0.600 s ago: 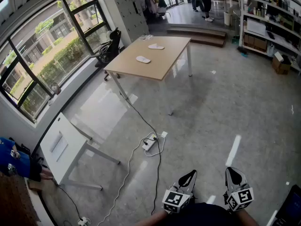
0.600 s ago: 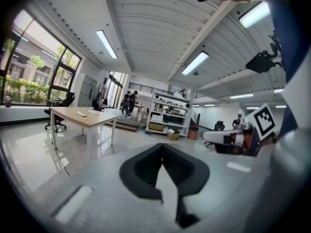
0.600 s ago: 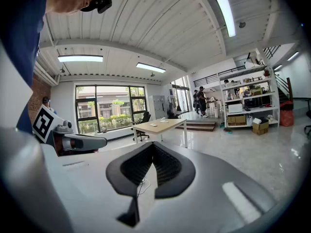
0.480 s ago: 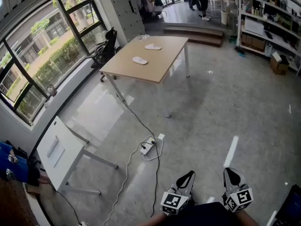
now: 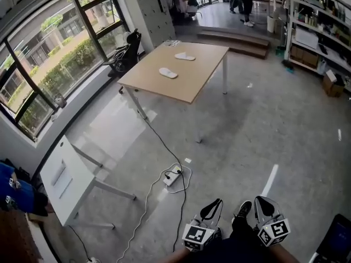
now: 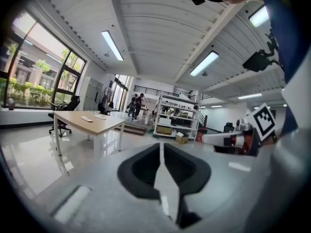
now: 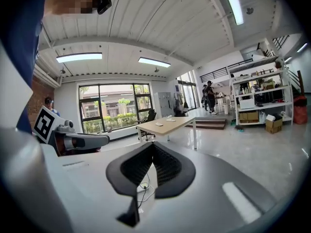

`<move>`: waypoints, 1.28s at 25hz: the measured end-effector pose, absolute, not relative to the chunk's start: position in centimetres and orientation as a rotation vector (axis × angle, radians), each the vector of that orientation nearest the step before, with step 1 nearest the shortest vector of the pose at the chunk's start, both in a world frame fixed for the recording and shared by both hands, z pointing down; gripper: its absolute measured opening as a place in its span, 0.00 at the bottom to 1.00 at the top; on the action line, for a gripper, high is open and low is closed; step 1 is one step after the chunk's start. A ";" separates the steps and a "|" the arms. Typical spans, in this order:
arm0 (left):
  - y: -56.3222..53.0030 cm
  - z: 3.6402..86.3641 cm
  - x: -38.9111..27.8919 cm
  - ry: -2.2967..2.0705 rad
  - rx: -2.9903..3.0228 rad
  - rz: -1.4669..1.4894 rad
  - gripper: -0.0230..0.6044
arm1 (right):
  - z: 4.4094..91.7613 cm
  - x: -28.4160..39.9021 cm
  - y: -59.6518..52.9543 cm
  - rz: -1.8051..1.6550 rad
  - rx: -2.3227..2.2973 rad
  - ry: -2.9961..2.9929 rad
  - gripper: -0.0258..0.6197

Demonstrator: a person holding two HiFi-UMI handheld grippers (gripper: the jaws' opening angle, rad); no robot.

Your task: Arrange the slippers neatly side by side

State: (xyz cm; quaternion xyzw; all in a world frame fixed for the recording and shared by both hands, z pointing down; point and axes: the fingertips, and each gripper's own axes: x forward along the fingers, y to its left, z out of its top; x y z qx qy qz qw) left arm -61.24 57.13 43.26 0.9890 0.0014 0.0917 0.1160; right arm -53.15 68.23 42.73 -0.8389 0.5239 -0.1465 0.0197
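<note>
Floor point(image 5: 263, 119): pale grey and glossy, and it fills most of the head view.
Windows point(image 5: 49, 53): a dark-framed row along the left wall, with green hedges outside.
Shelving point(image 5: 323, 26): open racks stand against the right wall, loaded with boxes.
Wooden table point(image 5: 192, 86): light top on white legs, well apart from the person, set at an angle in the upper middle of the head view.
White table point(image 5: 60, 185): low at the left, near the window wall.
Office chair point(image 5: 127, 51): black, just beside the wooden table's window-side edge.
Cable point(image 5: 159, 141): dark, running over the floor from under the wooden table's near edge to a white power strip point(image 5: 171, 178), where it loops.
Left gripper point(image 5: 217, 203): low in the head view, close to the person's body. Its own view shows the two black jaws with their tips together, only a thin slit below them and nothing in it.
Right gripper point(image 5: 262, 199): level with the left one and near it. Its jaw tips meet and it holds nothing; floor and cable show through the gap behind the tips.
Shoe point(image 5: 242, 209): dark, on the floor between the two grippers.
Near slipper point(image 5: 168, 73): white, lying about the middle of the wooden table's top, a little toward its near edge.
Far slipper point(image 5: 184, 56): white, between the table's middle and its far edge. It lies apart from the near slipper, not beside it, and both are far from the grippers.
</note>
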 end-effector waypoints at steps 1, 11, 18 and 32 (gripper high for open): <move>56.5 43.1 -60.6 -0.018 2.903 0.263 0.08 | 42.6 -52.3 67.5 -0.448 -2.592 1.635 0.05; 51.3 42.3 -49.4 -0.156 2.964 0.250 0.04 | 43.6 -40.7 61.1 -0.420 -2.465 1.771 0.05; 51.9 40.1 -39.5 -0.168 2.950 0.260 0.04 | 41.8 -30.5 60.3 -0.396 -2.434 1.792 0.05; 47.8 41.0 -29.3 -0.262 2.915 0.277 0.04 | 42.3 -18.6 57.4 -0.426 -2.411 1.744 0.05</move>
